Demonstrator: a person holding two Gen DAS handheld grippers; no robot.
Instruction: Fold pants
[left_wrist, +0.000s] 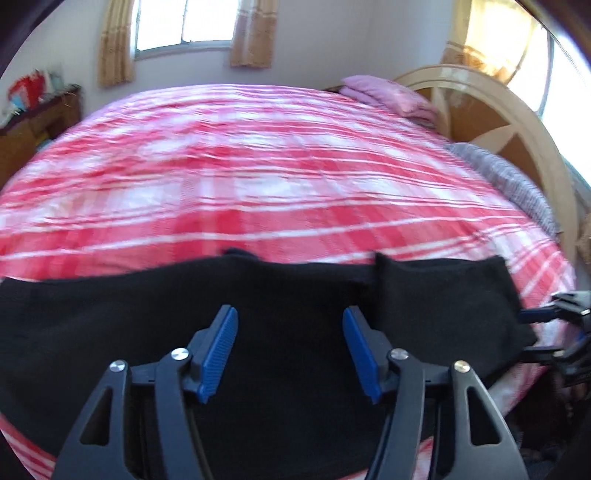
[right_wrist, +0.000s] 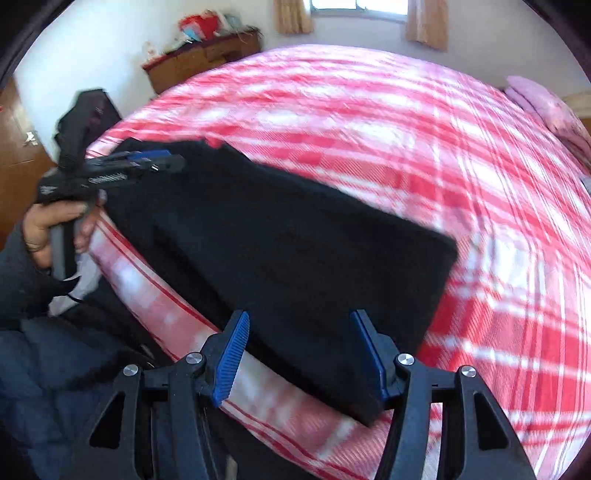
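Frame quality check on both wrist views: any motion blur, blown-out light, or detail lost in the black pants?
Left wrist view: the plaid bedspread is smeared by motion blur, the right-hand window is blown out, and the black pants show almost no fold detail. Right wrist view: the bedspread streaks too, worst at right; the right gripper stays sharp, and the left gripper is slightly blurred.

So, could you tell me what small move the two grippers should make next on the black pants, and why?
Probably lower the right gripper onto the near end of the pants and close. They lie in a long folded strip along the edge of the bed, both grippers are open and hold nothing, and the left gripper hovers over the other end, so another fold seems due.
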